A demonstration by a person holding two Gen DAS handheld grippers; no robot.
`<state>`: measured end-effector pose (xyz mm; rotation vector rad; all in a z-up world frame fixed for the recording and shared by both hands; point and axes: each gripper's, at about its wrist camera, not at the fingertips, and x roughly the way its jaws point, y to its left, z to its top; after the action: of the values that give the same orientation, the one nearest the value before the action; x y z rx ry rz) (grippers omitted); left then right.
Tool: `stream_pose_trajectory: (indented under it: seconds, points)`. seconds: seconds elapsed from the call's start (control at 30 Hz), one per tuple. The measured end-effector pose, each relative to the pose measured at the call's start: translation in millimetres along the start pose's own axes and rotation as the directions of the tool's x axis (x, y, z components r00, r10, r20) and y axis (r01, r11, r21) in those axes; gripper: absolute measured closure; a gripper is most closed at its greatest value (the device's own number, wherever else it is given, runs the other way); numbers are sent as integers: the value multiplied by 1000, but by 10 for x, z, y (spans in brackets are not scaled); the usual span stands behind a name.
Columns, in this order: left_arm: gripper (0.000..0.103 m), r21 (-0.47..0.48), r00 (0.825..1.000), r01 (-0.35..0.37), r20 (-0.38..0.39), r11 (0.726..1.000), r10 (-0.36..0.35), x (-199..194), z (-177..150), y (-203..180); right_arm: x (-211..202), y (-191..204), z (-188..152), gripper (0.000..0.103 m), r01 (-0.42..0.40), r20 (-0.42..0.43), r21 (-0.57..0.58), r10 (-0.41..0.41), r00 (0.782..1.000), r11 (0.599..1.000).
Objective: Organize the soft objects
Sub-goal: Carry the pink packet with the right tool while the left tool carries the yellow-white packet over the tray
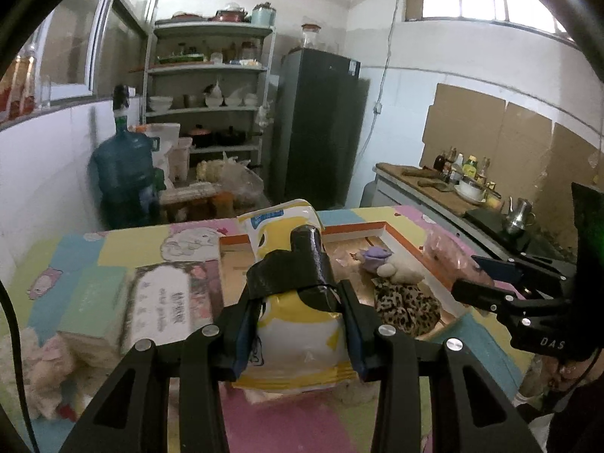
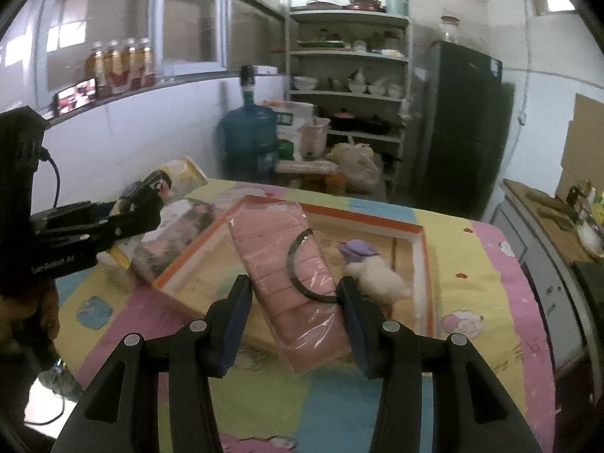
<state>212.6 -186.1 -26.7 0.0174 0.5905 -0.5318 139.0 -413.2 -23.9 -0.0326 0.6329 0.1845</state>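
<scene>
Over the table, left claw (image 1: 298, 324) grips a yellow pack (image 1: 298, 324) and right claw (image 2: 294, 313) pinches a pink pack (image 2: 290, 283) above the box (image 2: 415, 234); slick wrap could slip and miss.

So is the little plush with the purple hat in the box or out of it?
In. The plush lies on the floor of the orange-rimmed box, inside its white walls, beside the leopard cloth.

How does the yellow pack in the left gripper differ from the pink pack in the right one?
The yellow pack is printed yellow and white; the pink pack is clear film over pink stacked pieces. The yellow pack is held roughly upright, the pink pack tilted, over the orange-rimmed box. Both are soft packages clamped between jaws: left gripper, right gripper.
</scene>
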Motion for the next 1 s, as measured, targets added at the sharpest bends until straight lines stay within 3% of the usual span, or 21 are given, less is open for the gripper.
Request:
stream_pose_trajectory:
  seconds: [0.43, 1.0]
  points:
    - [61, -70, 995, -10, -98, 997, 3, 738, 116, -52, 534, -391, 49, 54, 5, -58, 62, -1, 998, 998]
    - [61, -69, 980, -69, -191, 995, 54, 1213, 98, 45, 931, -298, 39, 54, -14, -128, 37, 18, 992, 999]
